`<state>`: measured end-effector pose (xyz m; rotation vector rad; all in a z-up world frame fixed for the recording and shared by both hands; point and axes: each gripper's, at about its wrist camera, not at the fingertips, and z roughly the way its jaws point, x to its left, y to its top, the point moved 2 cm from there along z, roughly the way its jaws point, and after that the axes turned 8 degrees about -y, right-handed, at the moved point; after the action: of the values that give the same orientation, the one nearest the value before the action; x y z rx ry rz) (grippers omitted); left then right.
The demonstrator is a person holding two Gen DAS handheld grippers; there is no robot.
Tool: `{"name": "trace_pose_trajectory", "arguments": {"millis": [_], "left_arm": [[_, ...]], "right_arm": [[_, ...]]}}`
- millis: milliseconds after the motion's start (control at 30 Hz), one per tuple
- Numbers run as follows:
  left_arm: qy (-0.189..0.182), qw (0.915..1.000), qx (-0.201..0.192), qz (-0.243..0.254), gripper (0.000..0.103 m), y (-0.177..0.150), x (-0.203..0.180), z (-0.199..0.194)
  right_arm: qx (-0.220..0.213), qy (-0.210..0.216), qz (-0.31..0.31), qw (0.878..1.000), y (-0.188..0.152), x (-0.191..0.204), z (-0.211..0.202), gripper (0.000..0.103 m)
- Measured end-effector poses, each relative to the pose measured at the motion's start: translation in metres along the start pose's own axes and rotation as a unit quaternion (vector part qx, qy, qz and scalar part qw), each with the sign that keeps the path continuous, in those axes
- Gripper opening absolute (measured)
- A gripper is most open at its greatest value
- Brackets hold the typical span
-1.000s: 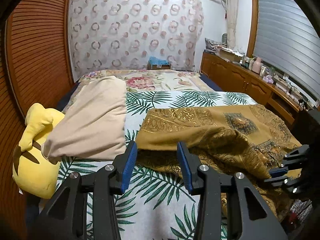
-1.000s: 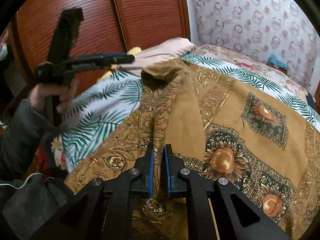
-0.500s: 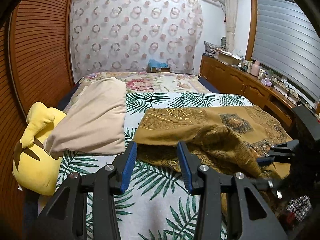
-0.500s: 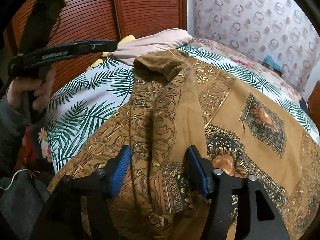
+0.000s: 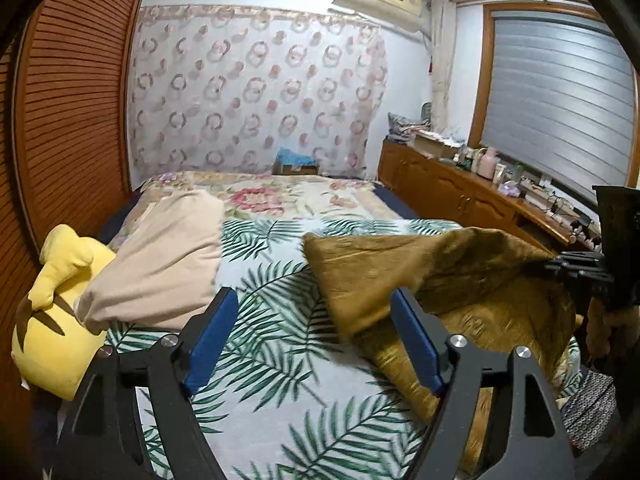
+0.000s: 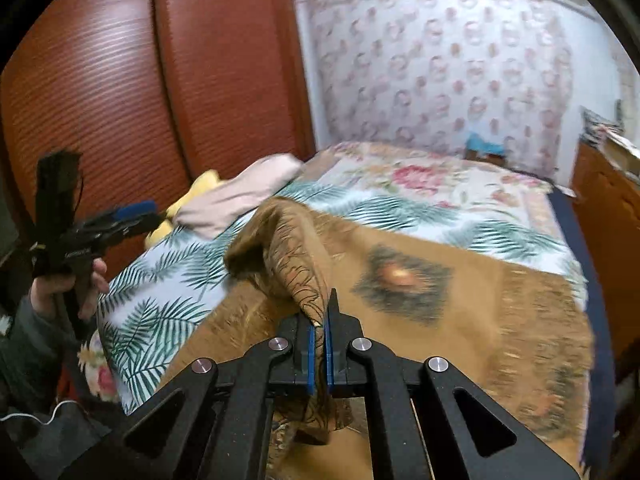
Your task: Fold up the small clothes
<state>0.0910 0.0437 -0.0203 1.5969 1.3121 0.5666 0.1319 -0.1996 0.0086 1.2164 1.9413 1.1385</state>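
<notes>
Right gripper (image 6: 319, 354) clamped on brown patterned cloth (image 6: 436, 280), fold lifted ahead of it over bed (image 6: 160, 312). Left gripper (image 5: 316, 340) jaws opening, empty, cloth just right. Step: first fold. Next: left takes nearest corner.

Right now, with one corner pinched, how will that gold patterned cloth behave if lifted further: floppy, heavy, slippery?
Likely floppy: the gold patterned cloth rises in a soft peak from the shut right gripper and sags in folds. Probably thickish and not light, since its raised edge holds a rounded drape. It may drag across the leaf-print bedspread, as the opening left gripper holds nothing.
</notes>
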Motion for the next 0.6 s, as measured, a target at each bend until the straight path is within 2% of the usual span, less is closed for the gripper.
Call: {"name": "trace_pose_trajectory", "arguments": {"millis": [100,333,400,600], "left_arm": [[0.001,0.9999,-0.009,0.01,0.079,0.004,-0.011,-0.002],[-0.029,0.9992,-0.005,0.026,0.079,0.009,-0.039,0.007],[-0.044,0.9985,0.005,0.031,0.079,0.008,-0.049,0.015],[-0.065,0.9965,0.032,0.042,0.079,0.001,-0.073,0.037]], "right_arm": [[-0.008,-0.029,0.022,0.999,-0.011,-0.025,-0.024,0.003],[0.006,-0.092,0.058,0.994,-0.043,-0.058,-0.05,0.003],[0.013,-0.114,0.062,0.991,-0.052,-0.065,-0.052,0.003],[0.042,-0.143,0.089,0.985,-0.066,-0.075,-0.042,0.003]]}}
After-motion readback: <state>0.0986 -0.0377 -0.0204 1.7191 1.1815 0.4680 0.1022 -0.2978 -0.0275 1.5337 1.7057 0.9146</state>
